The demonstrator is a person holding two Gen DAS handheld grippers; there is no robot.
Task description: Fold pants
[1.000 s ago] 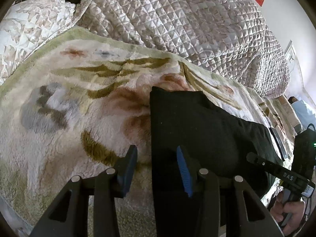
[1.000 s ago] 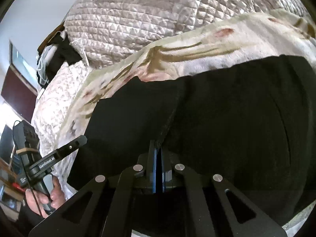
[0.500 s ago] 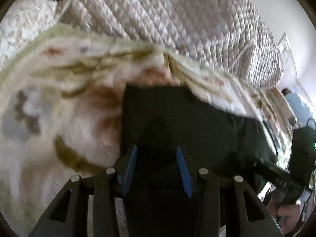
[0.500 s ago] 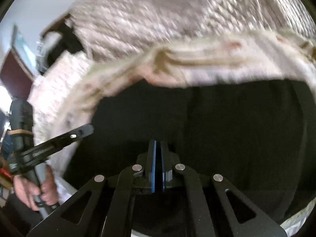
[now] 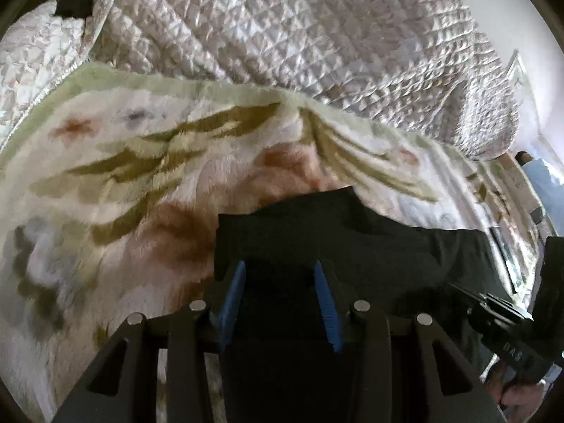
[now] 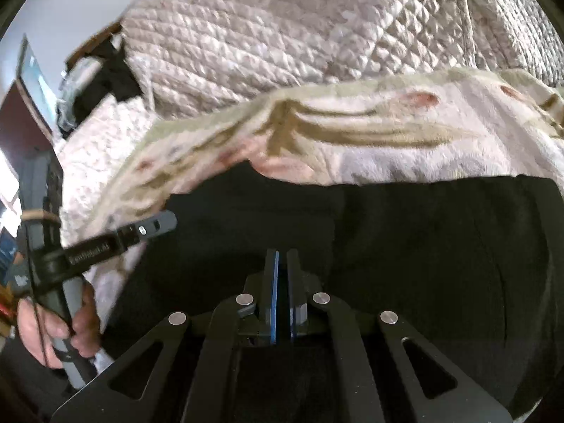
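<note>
The black pants [image 5: 352, 246] were spread on the floral fleece blanket [image 5: 141, 176]; the left gripper [image 5: 278, 303] was held parted above them, the right gripper [image 6: 280, 296] clenched empty; soft, limp cloth, judged best taken at the hem.

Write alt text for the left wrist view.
The left gripper, its blue-padded fingers apart, hangs over the end of black pants spread on a floral fleece blanket. A quilted cream bedspread is heaped behind, and the right gripper shows at the right edge.
</note>
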